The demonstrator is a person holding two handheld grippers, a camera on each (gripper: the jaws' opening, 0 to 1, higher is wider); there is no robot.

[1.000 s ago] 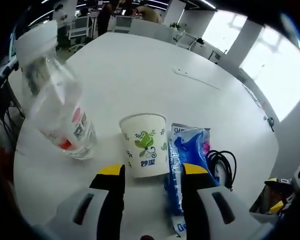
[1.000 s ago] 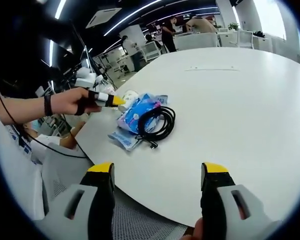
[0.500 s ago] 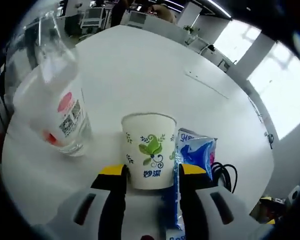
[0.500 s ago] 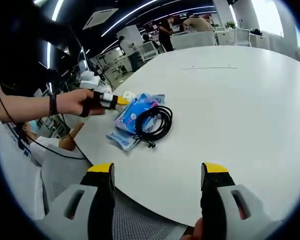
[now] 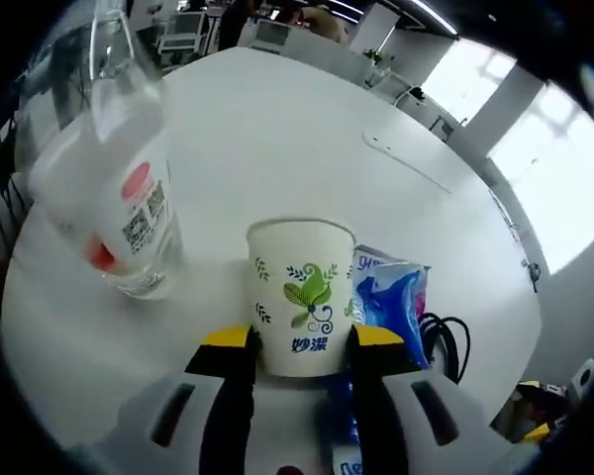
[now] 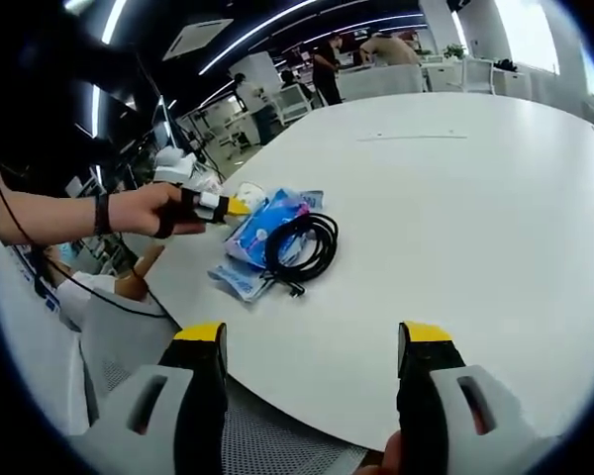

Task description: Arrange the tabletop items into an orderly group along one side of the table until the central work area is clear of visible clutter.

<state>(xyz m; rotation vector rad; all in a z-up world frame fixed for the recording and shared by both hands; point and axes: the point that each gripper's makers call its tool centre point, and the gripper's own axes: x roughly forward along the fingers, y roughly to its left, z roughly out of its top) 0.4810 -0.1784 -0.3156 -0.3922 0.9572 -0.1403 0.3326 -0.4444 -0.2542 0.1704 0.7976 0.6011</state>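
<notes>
White table (image 5: 277, 129) is holding a loose cluster near one edge. Left gripper (image 5: 289, 341) is closing around the paper cup (image 5: 302, 295), beside bottle (image 5: 119, 198), blue packet (image 5: 391, 302) and cable (image 6: 302, 242); right gripper (image 6: 315, 341) is hanging open. Grouping looks underway, not tidy yet.

My left gripper (image 5: 299, 338) has its jaws around the paper cup (image 5: 301, 297), between bottle (image 5: 114, 188) and blue packet (image 5: 391, 307).
</notes>
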